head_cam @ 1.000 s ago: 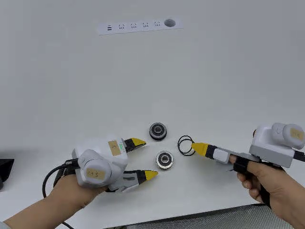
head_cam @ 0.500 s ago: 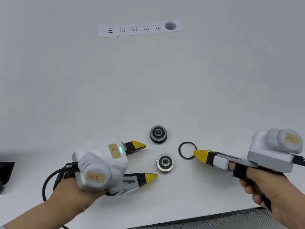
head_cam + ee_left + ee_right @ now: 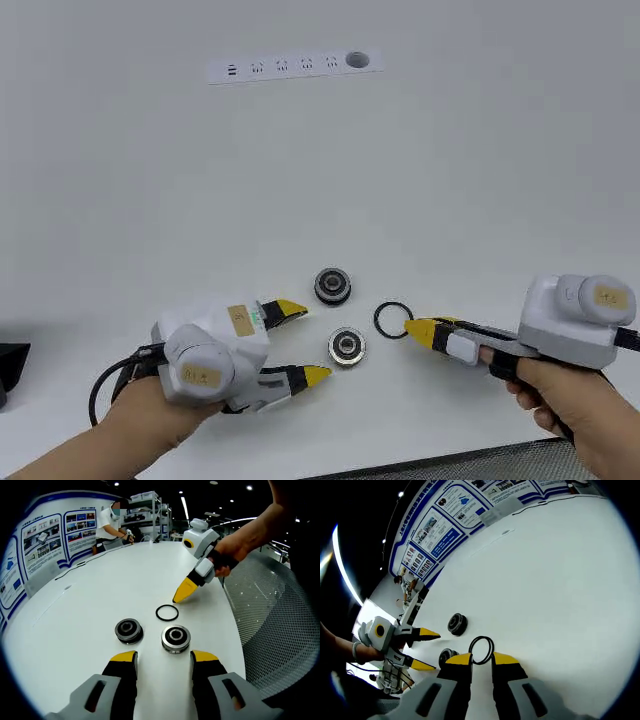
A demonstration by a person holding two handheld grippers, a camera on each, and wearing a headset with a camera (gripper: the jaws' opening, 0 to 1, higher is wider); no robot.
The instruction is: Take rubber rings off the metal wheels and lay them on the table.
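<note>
1. Head view: the right claw (image 3: 418,329), narrowly parted and empty, had drawn back from the rubber ring (image 3: 393,320), which lay flat on the tabletop (image 3: 480,200).
2. The left claw (image 3: 306,336) hung spread beside the metal wheels (image 3: 346,346); that ring looked delivered.

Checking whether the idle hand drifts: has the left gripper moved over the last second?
No. The left gripper sits the same way beside the nearer wheel as before; only the camera shifted slightly.

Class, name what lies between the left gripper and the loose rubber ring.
A metal wheel lies there on the table, clear in the left gripper view.
</note>
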